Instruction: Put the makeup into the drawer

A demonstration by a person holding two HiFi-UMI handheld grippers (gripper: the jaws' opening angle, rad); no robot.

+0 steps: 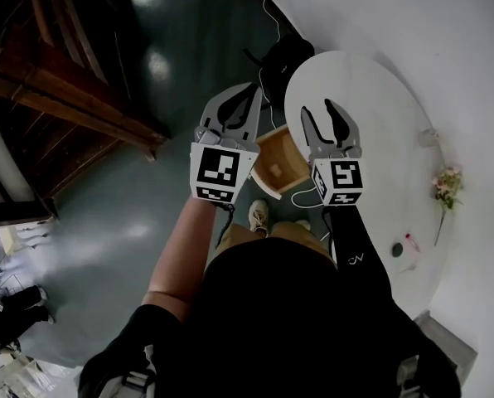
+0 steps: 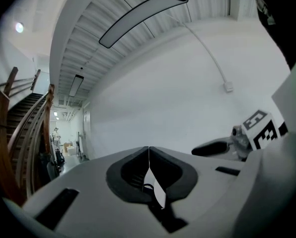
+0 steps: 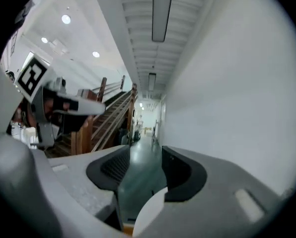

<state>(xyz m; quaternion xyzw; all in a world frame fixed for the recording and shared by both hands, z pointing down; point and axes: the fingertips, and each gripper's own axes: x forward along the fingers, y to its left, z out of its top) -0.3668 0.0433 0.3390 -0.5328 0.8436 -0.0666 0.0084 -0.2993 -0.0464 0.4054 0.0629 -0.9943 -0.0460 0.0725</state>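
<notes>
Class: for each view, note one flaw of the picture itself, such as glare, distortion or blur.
Head view: dim, with pale glare patches on the glossy floor. Left gripper view: fisheye bends the ceiling light strip into an arc; corners black. Right gripper view: the left tool at the left edge is blurred.

Building hallway: wooden staircase (image 3: pixel 110 110), white walls (image 2: pixel 187 93)
</notes>
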